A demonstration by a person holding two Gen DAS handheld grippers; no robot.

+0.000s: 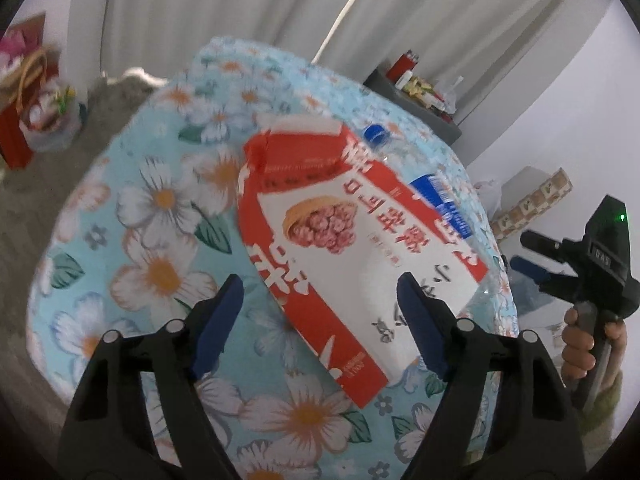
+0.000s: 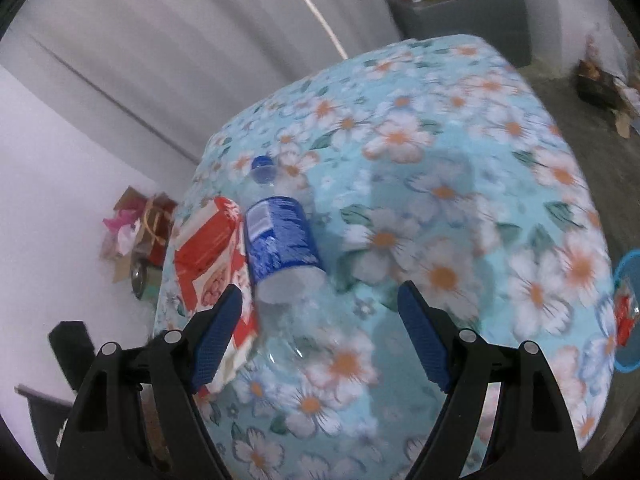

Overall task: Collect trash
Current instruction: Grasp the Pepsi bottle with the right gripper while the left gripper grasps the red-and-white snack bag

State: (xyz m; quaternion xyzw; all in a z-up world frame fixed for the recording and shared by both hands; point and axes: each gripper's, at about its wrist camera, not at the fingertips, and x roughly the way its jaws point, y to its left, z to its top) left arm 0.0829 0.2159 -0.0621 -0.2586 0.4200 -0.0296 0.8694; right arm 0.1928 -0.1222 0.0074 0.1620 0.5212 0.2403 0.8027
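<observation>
Floral tablecloth (image 2: 460, 200), white curtain (image 1: 240, 8), grey side table (image 2: 460, 16) holding clutter

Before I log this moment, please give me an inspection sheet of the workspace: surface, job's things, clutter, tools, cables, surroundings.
Surface: floral tablecloth covers the table.
Job's things: red-and-white carton and plastic bottle with blue label, lying side by side.
Clutter: nothing else seen on the cloth.
Tools: left tool open above the carton; right tool open near the bottle.
Cables: nothing seen.
Surroundings: white curtain, grey cabinet with items, blue basket at the table edge.
</observation>
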